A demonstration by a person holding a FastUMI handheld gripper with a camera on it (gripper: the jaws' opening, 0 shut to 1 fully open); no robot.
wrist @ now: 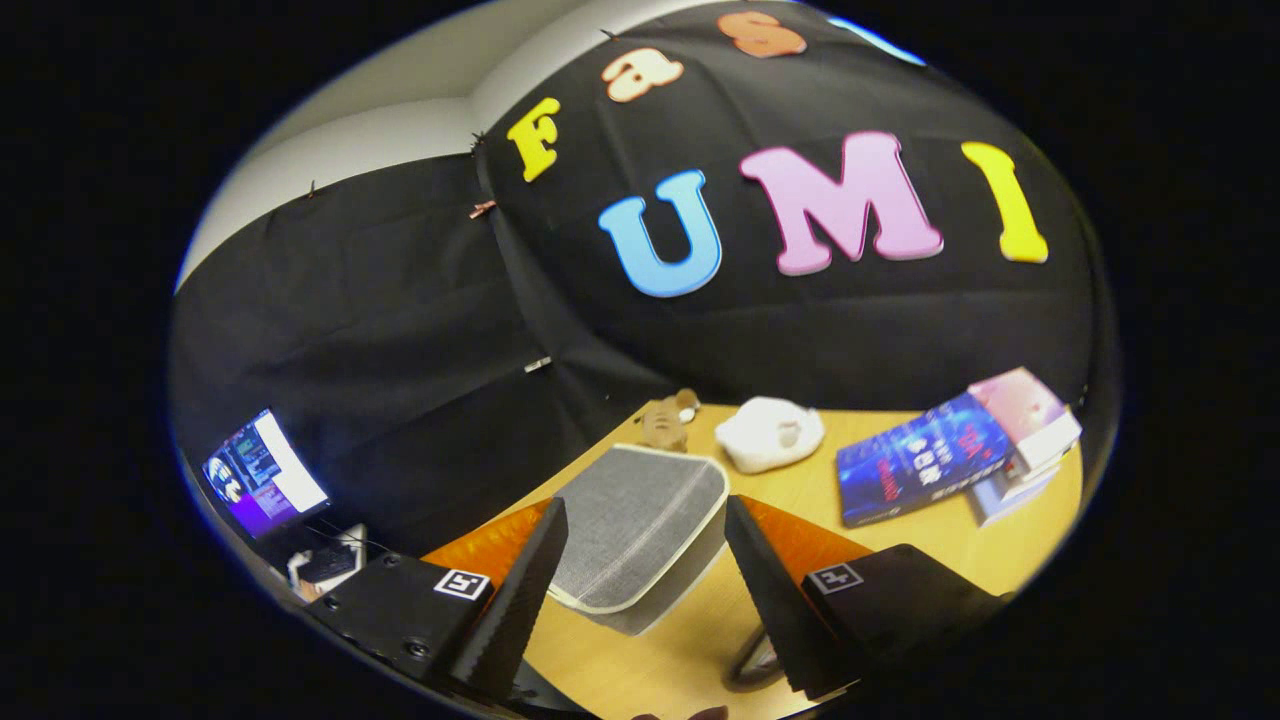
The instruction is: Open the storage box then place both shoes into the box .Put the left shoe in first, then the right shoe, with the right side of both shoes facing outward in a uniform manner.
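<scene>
Fingers (640, 570) spread wide, holding nothing, grey storage box (640, 525) lying between them on table (900, 550).

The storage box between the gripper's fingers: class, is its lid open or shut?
Shut. The grey lid lies flat on the storage box, rim seated all round. The gripper is open, fingers apart either side.

Lighting even and moderate; tabletop (900, 520) well lit, strong fisheye bending at edges, slight softness throughout, monitor (263, 472) glares.
</scene>
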